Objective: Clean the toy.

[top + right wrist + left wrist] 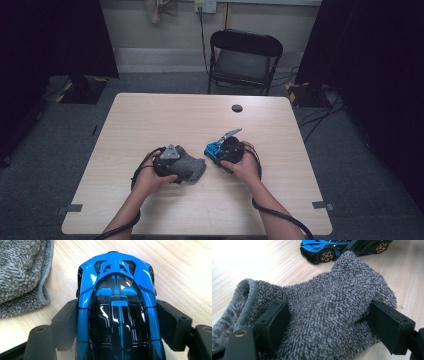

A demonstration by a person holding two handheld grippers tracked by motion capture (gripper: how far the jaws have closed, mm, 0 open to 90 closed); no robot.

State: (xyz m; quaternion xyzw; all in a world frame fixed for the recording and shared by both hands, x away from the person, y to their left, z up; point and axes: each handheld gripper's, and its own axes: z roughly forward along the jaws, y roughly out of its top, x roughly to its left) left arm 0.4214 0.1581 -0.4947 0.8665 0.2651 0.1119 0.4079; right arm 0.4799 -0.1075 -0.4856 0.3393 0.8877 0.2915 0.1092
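The table (150,115) lies bare across its upper half, edges well away. At centre frame, the left gripper (329,322) clamps the grey cloth (332,305), and the right gripper (117,322) is clenched on the blue car (117,297) just beside it. Wiping looks next: bring them together.

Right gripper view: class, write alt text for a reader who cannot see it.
A glossy blue and black toy car sits clamped between the right claw and its two black jaws, on a pale wooden table. A grey fluffy cloth lies at upper left.
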